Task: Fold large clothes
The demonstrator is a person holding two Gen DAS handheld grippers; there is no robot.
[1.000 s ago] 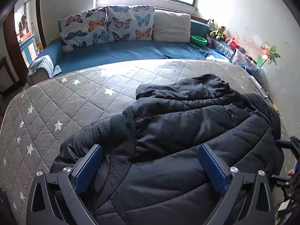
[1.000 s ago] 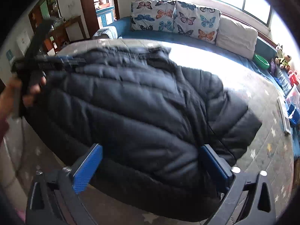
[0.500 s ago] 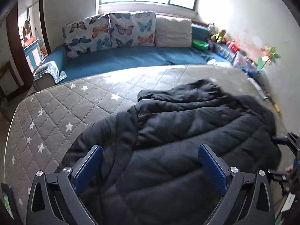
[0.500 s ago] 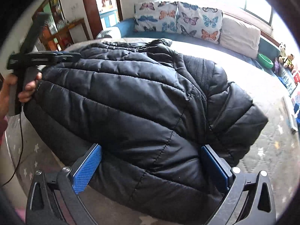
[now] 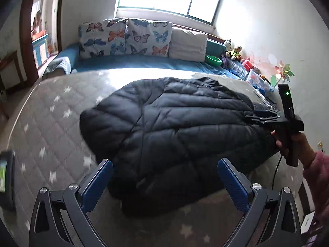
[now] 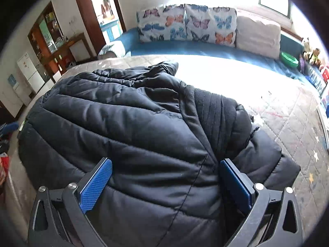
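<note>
A large black puffer jacket lies bunched on the grey star-quilted mattress. My left gripper is open and empty, held back from the jacket's near edge. My right gripper is open and low over the jacket, with padded fabric between its spread blue pads. In the left wrist view the right gripper is at the jacket's right edge, held by a hand in a pink sleeve.
A blue daybed with butterfly cushions runs behind the mattress under the window. Toys and boxes line the right wall. A dark phone-like object lies at the mattress's left edge. A doorway and cabinets are at the left.
The left gripper has pulled back from the jacket, which now lies farther from it. The right gripper has come in lower over the jacket. Both stay open.
</note>
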